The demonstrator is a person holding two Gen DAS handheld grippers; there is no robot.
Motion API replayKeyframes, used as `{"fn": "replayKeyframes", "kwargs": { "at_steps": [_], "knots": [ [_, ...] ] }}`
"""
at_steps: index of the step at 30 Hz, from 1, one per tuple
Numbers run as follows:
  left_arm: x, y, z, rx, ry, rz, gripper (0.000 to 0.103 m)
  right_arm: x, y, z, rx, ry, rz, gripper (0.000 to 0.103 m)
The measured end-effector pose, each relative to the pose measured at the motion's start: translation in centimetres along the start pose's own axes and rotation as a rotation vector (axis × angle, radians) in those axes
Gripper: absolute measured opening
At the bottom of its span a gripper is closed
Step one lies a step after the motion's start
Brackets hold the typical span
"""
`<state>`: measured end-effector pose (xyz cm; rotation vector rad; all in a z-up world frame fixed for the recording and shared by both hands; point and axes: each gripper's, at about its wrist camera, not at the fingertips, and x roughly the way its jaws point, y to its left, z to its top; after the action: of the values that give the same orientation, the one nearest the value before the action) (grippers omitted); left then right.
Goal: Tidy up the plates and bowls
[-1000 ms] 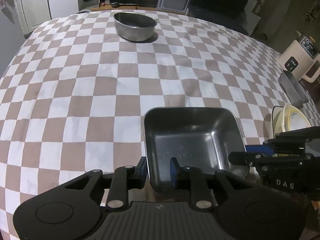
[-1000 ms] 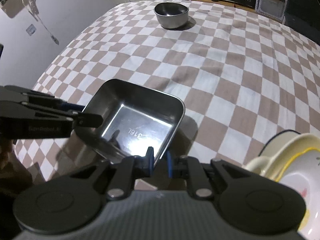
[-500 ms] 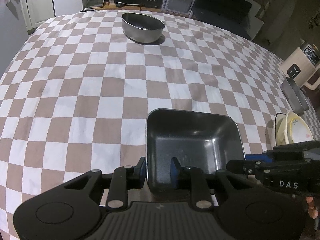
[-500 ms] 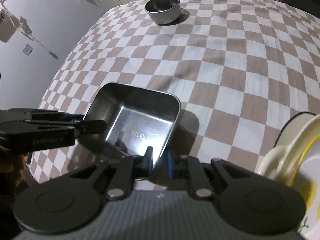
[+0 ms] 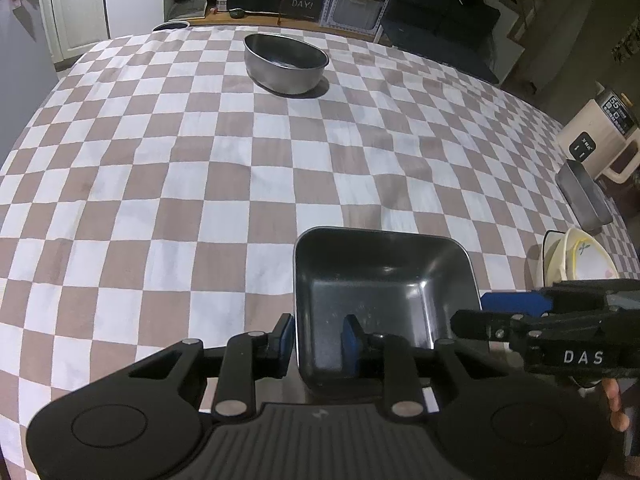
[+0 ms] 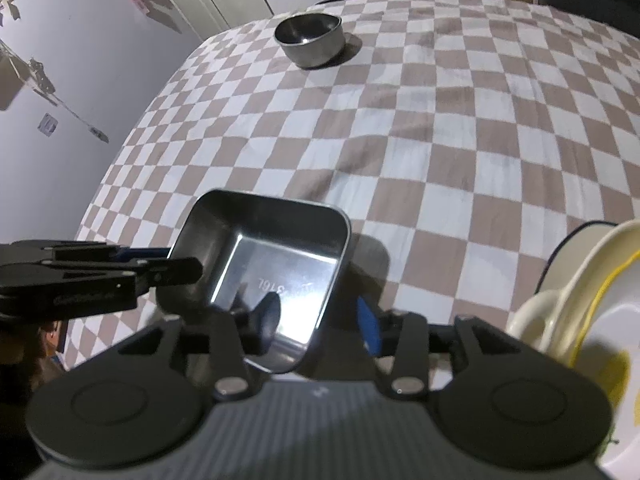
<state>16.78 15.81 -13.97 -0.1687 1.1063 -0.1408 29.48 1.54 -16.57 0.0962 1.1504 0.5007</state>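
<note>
Left wrist view: square steel tray (image 5: 384, 292) resting on checkered tablecloth (image 5: 200, 184) near front edge, its near-left wall between blue pads of left gripper (image 5: 318, 340), jaws lately easing apart; whether pads press it, cannot tell. Right wrist view: right gripper (image 6: 320, 320) lately sprung wide, pads clear of tray rim, near-right corner of tray between them. Round steel bowl (image 5: 285, 63) far across cloth. Stacked cream plates (image 6: 592, 300) just right of tray. Second steel tray (image 5: 585, 195) by table's right edge.
</note>
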Motion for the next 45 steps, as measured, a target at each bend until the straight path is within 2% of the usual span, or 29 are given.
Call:
{"fn": "replayKeyframes", "kwargs": {
  "at_steps": [8, 11, 13, 14, 16, 19, 24, 29, 32, 36, 40, 45],
  "knots": [
    [-1.2, -0.2, 0.5, -0.017, -0.035, 0.018, 0.052, -1.7, -0.2, 0.1, -0.027, -0.053, -0.018, 0.067],
    [-1.7, -0.7, 1.0, -0.027, -0.061, 0.018, 0.07, -2.8, -0.6, 0.1, -0.026, -0.086, -0.03, 0.072],
    [-1.9, -1.2, 1.3, -0.031, -0.085, 0.014, 0.088, -3.7, -1.1, 0.2, -0.02, -0.113, -0.036, 0.081],
    [-2.0, -1.5, 1.5, -0.03, -0.096, 0.012, 0.091, -4.3, -1.5, 0.2, -0.018, -0.13, -0.041, 0.083],
    [-1.9, -2.3, 1.9, -0.025, -0.106, 0.007, 0.098, -5.4, -2.3, 0.2, -0.014, -0.168, -0.056, 0.094],
    [-1.8, -3.6, 2.4, -0.01, -0.112, 0.002, 0.102, -6.9, -3.9, 0.1, 0.008, -0.227, -0.076, 0.102],
    [-1.4, -6.8, 3.2, 0.052, -0.141, 0.008, 0.103, -9.5, -7.5, 0.0, 0.065, -0.291, -0.099, 0.103],
    [-0.9, -10.9, 4.3, 0.104, -0.186, -0.049, 0.103, -12.5, -11.8, -0.4, 0.151, -0.356, -0.126, 0.103],
    [0.0, -13.7, 5.1, 0.15, -0.184, -0.072, 0.103, -14.2, -14.6, -0.9, 0.213, -0.387, -0.145, 0.103],
    [1.3, -17.9, 6.1, 0.23, -0.196, -0.093, 0.103, -16.4, -19.0, -1.8, 0.354, -0.439, -0.169, 0.103],
    [3.2, -22.3, 7.7, 0.306, -0.2, -0.113, 0.103, -18.1, -23.8, -3.1, 0.552, -0.491, -0.128, 0.103],
    [5.5, -28.2, 10.7, 0.392, -0.206, -0.126, 0.103, -18.8, -28.4, -4.4, 0.754, -0.547, -0.193, 0.103]
  ]
}}
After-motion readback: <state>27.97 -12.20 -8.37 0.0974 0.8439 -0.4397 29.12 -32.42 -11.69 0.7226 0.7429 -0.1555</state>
